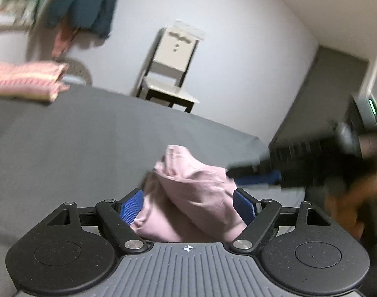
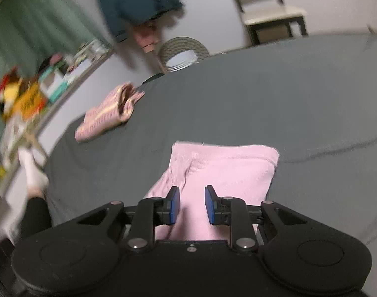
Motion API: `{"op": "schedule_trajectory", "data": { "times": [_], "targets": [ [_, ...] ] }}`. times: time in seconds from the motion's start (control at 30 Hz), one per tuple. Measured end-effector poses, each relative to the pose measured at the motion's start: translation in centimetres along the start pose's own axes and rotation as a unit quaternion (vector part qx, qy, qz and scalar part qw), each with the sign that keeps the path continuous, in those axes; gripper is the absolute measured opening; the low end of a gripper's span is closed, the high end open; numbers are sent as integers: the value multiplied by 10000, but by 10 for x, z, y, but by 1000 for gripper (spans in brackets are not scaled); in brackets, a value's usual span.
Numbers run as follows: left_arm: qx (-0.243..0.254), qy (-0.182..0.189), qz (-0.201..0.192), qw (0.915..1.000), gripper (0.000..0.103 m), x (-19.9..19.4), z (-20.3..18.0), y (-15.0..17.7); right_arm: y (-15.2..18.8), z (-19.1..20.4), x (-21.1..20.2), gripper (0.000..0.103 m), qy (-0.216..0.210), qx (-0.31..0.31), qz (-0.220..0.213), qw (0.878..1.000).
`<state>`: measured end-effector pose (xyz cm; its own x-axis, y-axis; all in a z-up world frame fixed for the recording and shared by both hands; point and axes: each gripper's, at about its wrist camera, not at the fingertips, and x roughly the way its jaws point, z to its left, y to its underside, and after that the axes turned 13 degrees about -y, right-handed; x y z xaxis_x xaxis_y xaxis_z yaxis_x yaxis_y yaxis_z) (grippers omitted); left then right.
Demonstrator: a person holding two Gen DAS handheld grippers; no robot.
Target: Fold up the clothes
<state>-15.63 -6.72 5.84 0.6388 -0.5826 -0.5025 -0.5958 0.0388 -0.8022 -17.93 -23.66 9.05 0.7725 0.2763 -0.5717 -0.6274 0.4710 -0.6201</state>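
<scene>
Where the grey sheet (image 2: pixel 262 94) covers the bed, a pink garment (image 2: pixel 228 168) lies partly folded near its front edge. Striped pink clothing (image 2: pixel 106 113) sits folded, well apart. Left gripper (image 1: pixel 188 206): jaws wide, cloth bunched between them, not clamped. Right gripper (image 2: pixel 192 204): jaws parted over pink fabric, no grip visible. No legible writing anywhere; both views blurred.

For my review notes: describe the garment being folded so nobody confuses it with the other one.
On the grey bed sheet, it is the plain pale pink garment nearest the grippers. The other, a folded striped pink piece, lies apart near the far edge.
</scene>
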Motion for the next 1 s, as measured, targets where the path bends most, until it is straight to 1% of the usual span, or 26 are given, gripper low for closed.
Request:
{"op": "schedule_trajectory", "data": {
  "times": [0.1,0.17,0.23,0.3,0.37,0.43,0.5,0.53,0.57,0.6,0.63,0.7,0.73,0.8,0.83,0.87,0.9,0.93,1.0],
  "targets": [
    [-376,11,83,9993,80,8,17,-5,17,21,24,24,136,-686,217,9973],
    [-759,47,124,9970,80,13,24,-5,23,32,38,24,136,-1025,222,9944],
    [-1161,142,268,9928,80,18,32,-2,30,36,50,24,139,-1173,235,9927],
    [-1305,141,455,9903,80,24,36,3,38,36,57,24,149,-1254,228,9917],
    [-1231,6,558,9908,80,26,35,9,41,34,51,24,41,-1199,153,9927],
    [-1146,-52,581,9917,80,25,32,13,37,30,34,24,18,-1217,-67,9925],
    [-1014,-41,553,9933,80,23,25,15,29,24,16,29,68,-1303,-294,9910],
    [-852,-69,490,9951,80,23,20,15,20,21,12,36,144,-1418,-314,9893],
    [-665,-120,415,9969,80,22,14,16,10,17,9,38,221,-1542,-305,9873],
    [-440,-204,322,9983,79,21,8,17,0,14,7,38,256,-1704,-231,9848],
    [-215,-288,229,9991,79,19,2,17,-10,14,9,40,279,-1935,-122,9806],
    [143,-424,76,9990,78,21,-6,16,-29,18,15,48,291,-2426,107,9696],
    [271,-472,41,9985,74,24,-8,14,-36,21,20,54,266,-2664,223,9632],
    [427,-597,0,9973,50,28,-12,14,-49,29,36,56,148,-3120,540,9484],
    [449,-654,42,9968,45,30,-12,14,-53,32,47,56,115,-3320,800,9398],
    [440,-650,138,9968,36,34,-11,14,-56,35,58,56,84,-3495,1070,9308],
    [400,-622,223,9970,30,35,-9,15,-58,37,67,56,30,-3683,1315,9204],
    [355,-605,293,9971,27,37,-7,15,-57,39,76,56,-10,-3909,1498,9081],
    [336,-643,363,9967,18,37,-5,16,-53,41,87,55,-47,-4199,1776,8900]
  ]
}}
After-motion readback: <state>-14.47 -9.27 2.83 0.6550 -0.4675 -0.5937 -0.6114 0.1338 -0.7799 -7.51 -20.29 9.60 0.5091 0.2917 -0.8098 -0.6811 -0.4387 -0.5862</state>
